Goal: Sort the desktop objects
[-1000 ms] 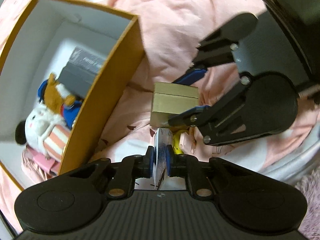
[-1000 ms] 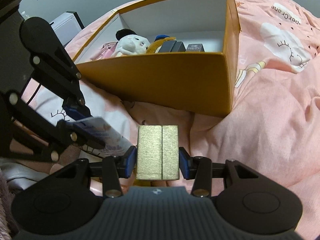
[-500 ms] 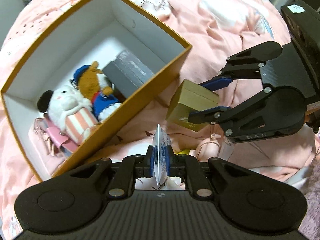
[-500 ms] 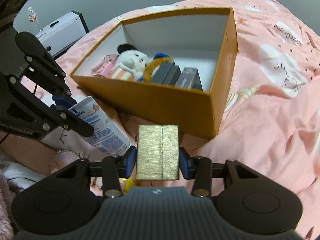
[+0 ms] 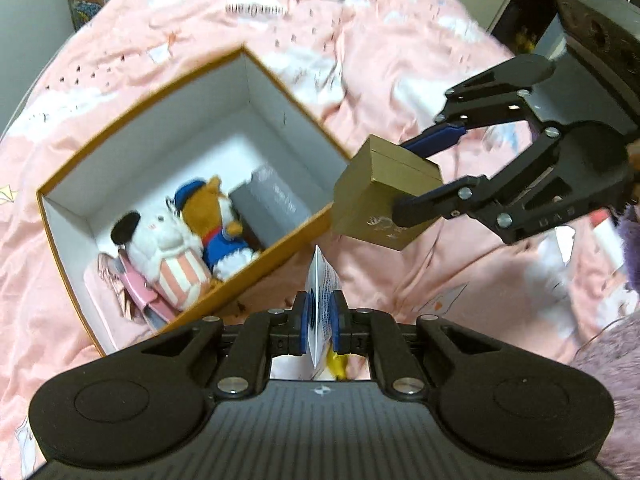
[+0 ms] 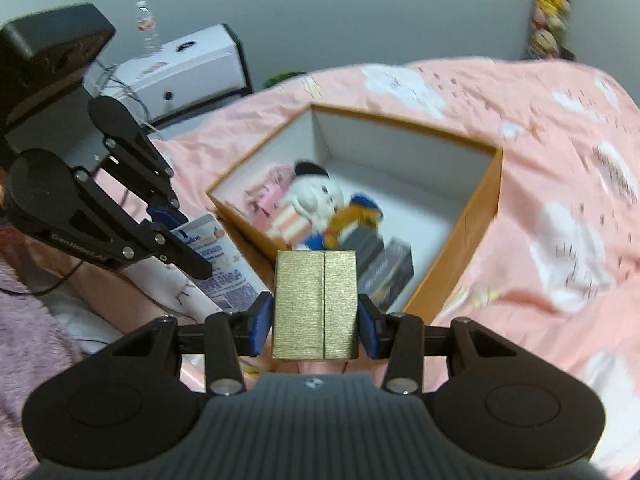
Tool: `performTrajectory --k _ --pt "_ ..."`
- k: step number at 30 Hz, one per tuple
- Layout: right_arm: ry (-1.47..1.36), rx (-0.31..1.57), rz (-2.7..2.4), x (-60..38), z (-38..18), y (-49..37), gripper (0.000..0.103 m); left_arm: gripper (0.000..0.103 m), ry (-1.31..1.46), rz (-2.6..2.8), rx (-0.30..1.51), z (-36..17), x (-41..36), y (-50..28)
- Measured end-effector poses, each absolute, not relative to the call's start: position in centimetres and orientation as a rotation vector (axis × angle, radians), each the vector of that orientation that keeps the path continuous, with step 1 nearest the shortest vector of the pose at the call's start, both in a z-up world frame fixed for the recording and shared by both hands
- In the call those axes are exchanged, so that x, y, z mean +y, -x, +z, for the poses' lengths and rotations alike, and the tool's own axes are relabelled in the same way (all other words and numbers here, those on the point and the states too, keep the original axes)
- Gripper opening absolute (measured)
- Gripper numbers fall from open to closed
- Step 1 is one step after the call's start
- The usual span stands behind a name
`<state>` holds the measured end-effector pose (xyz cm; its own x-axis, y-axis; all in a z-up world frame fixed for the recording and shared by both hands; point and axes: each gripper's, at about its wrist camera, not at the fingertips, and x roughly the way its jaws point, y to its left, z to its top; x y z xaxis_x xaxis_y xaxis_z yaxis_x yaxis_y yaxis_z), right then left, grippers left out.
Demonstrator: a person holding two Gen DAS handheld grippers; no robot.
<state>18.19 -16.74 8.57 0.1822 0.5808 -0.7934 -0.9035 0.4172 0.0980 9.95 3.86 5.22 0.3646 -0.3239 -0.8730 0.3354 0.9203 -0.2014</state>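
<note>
My right gripper is shut on a gold box and holds it in the air near the front right corner of the orange storage box. The gold box also shows in the left wrist view. My left gripper is shut on the flat end of a white tube with blue print, also seen in the right wrist view. The orange storage box holds a white plush toy, a brown plush in blue, grey boxes and a pink item.
The storage box sits on a pink printed bedspread. A white appliance and a water bottle stand by the grey wall behind. A purple fuzzy fabric lies at the right edge. A yellow item shows under the left fingers.
Both grippers have risen with their loads. The storage box now appears lower and farther, with its inside in full view. The gold box has moved up toward the box's corner.
</note>
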Motion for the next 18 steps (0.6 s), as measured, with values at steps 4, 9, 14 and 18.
performTrajectory --k 4,9,14,18 --pt "0.522 0.847 1.121 -15.8 10.9 -19.4 0.046 0.012 0.032 -0.419 1.053 7.2 4.9 -9.9" --pt "0.731 0.846 1.156 -12.6 11.4 -21.1 0.046 0.011 0.091 -0.381 1.001 8.5 6.8 -10.4" --pt "0.975 0.867 1.214 -8.5 10.3 -22.1 0.046 0.011 0.133 -0.338 0.968 8.5 8.8 -10.9" --pt "1.247 0.807 1.377 -6.3 9.1 -21.2 0.046 0.011 0.159 -0.313 0.976 7.6 10.1 -11.8"
